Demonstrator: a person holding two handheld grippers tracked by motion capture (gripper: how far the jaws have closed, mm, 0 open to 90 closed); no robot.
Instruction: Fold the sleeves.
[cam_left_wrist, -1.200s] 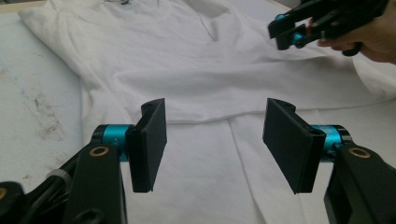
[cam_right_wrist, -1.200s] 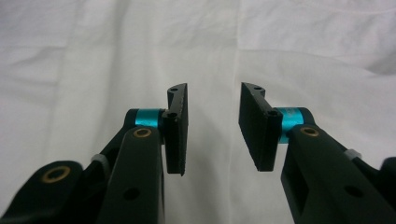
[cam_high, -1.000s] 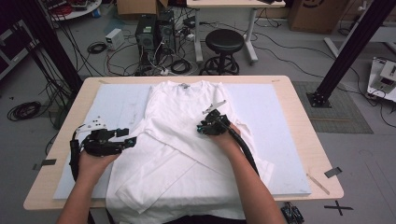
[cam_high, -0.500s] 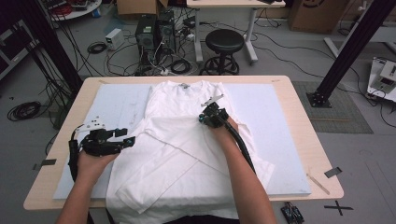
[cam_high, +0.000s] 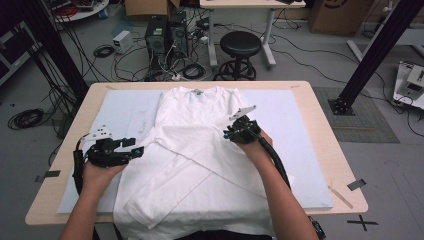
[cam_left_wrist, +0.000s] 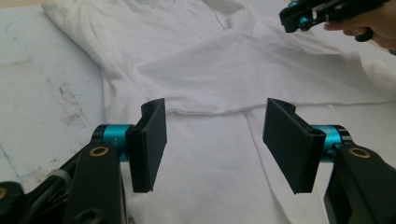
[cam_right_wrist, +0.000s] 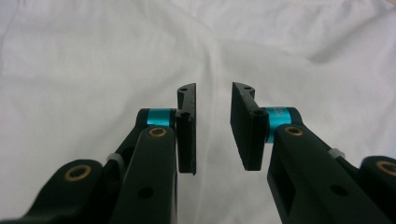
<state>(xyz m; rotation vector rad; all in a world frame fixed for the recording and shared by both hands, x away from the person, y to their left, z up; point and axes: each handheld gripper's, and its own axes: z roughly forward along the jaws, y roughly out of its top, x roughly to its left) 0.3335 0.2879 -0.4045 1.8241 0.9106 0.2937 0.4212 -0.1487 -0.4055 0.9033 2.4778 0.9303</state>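
A white T-shirt (cam_high: 200, 150) lies flat on a pale mat (cam_high: 122, 107), collar at the far side, with one side folded diagonally across its front and its hem hanging over the near table edge. My left gripper (cam_high: 135, 147) hovers at the shirt's left edge. Its jaws stand wide open (cam_left_wrist: 217, 103) over the cloth (cam_left_wrist: 224, 60) with nothing between them. My right gripper (cam_high: 230, 134) is above the shirt's upper right part. Its jaws (cam_right_wrist: 213, 87) have just been opening and show a narrow gap with only the cloth (cam_right_wrist: 93, 60) below them. The right gripper (cam_left_wrist: 292, 18) also appears in the left gripper view.
The mat covers most of a wooden table (cam_high: 325, 130). Beyond the far edge stand a black stool (cam_high: 241, 47), computer cases (cam_high: 165, 35) and floor cables. Black frame posts (cam_high: 370, 55) rise at both sides. Bare mat lies left and right of the shirt.
My right gripper has shifted a little to the right over the shirt, and a gap now shows between its jaws. The left hand and the shirt have stayed put.
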